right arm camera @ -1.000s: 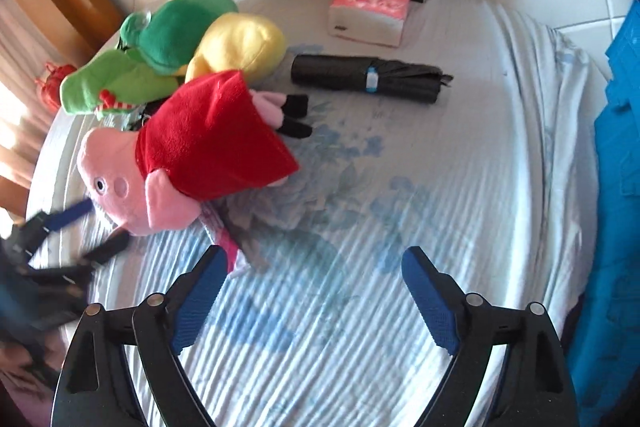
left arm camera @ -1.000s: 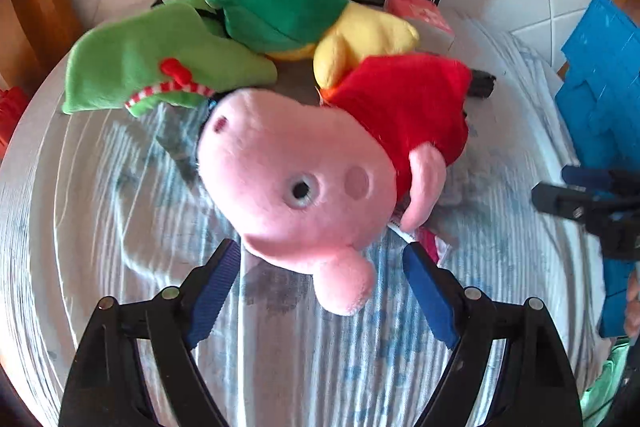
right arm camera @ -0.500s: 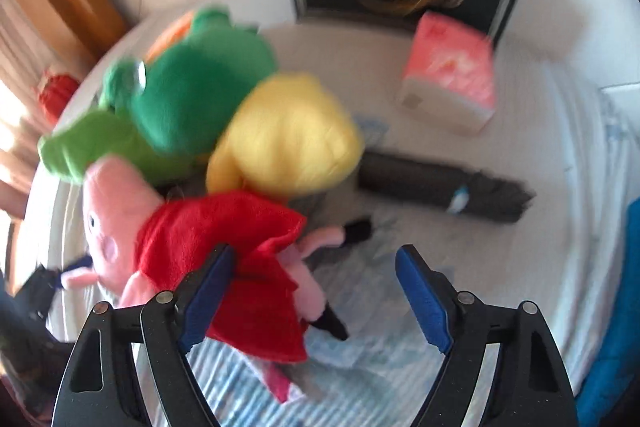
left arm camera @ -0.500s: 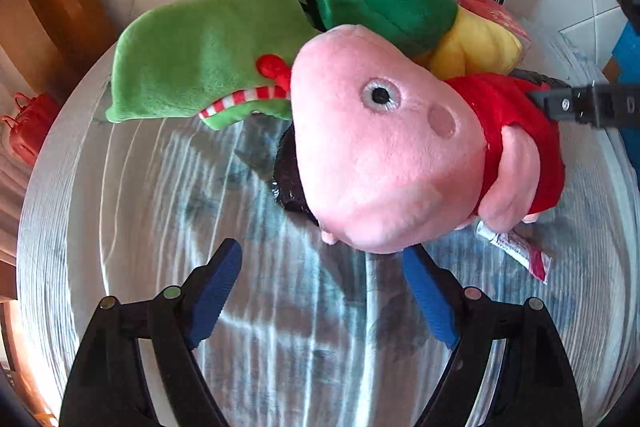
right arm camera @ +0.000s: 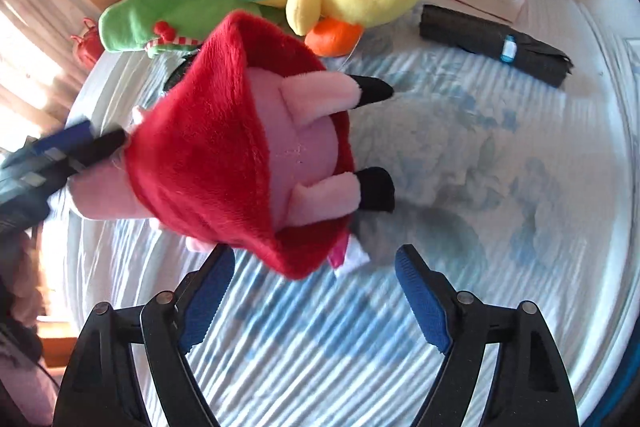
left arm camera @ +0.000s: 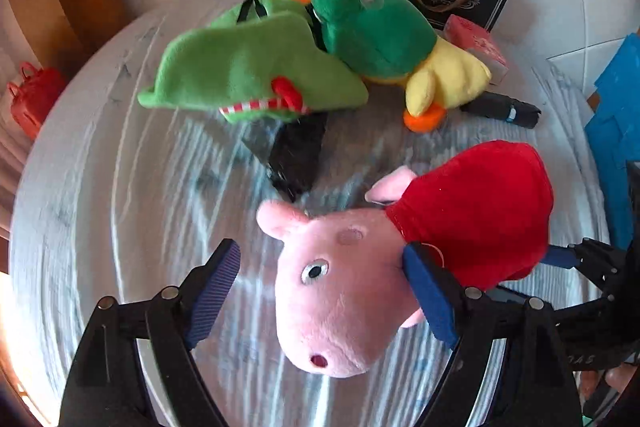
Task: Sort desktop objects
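Left wrist view: my left gripper (left arm camera: 320, 291) gapes around the pig (left arm camera: 344, 291), bare cloth (left arm camera: 120, 195) leftward. Right view alone shows its feet; my right gripper (right arm camera: 312, 295) gapes, holding nothing, cloth clear ahead-right.

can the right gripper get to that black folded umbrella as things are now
Probably yes. The right gripper is open and empty, the umbrella lies uncovered on the tablecloth, and the pig toy sits off left.
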{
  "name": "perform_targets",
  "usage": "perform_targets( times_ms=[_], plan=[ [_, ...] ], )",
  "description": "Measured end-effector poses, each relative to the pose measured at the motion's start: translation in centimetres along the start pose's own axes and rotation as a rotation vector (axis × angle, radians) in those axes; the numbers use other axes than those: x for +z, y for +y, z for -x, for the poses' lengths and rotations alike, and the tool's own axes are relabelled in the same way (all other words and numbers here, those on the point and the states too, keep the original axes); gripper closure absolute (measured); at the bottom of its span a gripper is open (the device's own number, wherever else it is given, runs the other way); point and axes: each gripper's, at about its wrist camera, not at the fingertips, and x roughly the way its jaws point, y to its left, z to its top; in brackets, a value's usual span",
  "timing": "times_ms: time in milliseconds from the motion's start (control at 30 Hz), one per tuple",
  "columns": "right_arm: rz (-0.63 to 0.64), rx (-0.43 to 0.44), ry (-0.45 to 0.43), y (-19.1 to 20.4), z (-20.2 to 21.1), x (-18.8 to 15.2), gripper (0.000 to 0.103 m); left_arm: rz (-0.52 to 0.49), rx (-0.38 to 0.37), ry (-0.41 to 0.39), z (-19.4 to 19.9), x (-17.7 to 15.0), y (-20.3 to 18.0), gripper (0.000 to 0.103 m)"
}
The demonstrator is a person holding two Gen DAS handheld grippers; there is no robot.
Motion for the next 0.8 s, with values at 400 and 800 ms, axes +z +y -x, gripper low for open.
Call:
perform_targets(
  times_ms=[400,800],
  plan=[
    [0.001,0.051,-0.042,0.7,2.5,-0.9,0.000,-0.056,0.010,0.051,-0.5,-6.8,-1.7,0.020],
    [0.040,0.052,-0.047,2.3,-1.1,2.7,0.000,-0.063,0.008,0.036,-3.2,-3.9,-1.7,0.020]
  ],
)
